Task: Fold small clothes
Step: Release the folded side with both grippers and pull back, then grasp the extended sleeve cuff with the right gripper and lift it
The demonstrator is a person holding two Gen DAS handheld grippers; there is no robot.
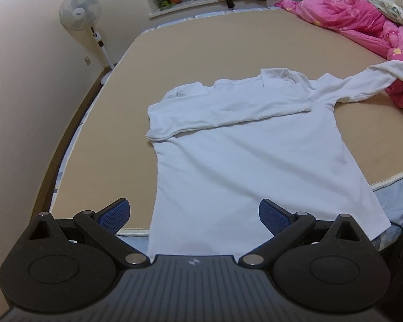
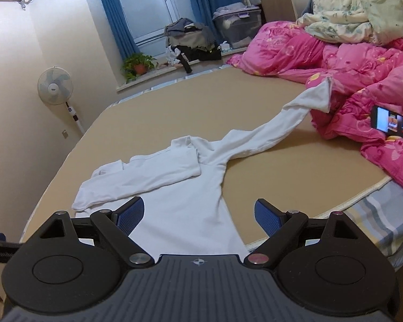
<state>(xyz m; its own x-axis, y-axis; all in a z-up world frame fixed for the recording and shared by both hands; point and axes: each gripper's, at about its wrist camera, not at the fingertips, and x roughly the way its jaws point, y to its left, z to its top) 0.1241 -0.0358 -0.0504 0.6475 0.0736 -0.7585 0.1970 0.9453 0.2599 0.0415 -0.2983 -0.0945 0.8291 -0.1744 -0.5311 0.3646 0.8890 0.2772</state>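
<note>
Both claws were released. Left gripper (image 1: 194,216) had its blue pads spread wide with nothing between them, hovering above the hem end of the white long-sleeve shirt (image 1: 255,161). Right gripper (image 2: 198,216) was the same: jaws wide apart, no cloth pinched, held over the lower body of the shirt (image 2: 185,209).

The shirt lay flat on the tan mattress (image 1: 228,53), hem hanging over the near edge. One sleeve (image 1: 215,115) was folded across the chest, its cuff at the left side of the body. The other sleeve (image 2: 276,126) stretched out diagonally to the far right, with its cuff resting against the pink quilt (image 2: 349,67).

The quilt was bunched at the right side of the bed, with a pale floral blanket (image 2: 354,8) heaped on top. A phone (image 2: 391,123), screen lit, sat propped on the quilt.

Background: a standing fan (image 2: 55,85) by the wall, a potted plant (image 2: 138,65) on the window ledge, a clothes pile (image 2: 190,40) and a clear storage bin (image 2: 237,26) next to it, and blue curtains (image 2: 115,13).
</note>
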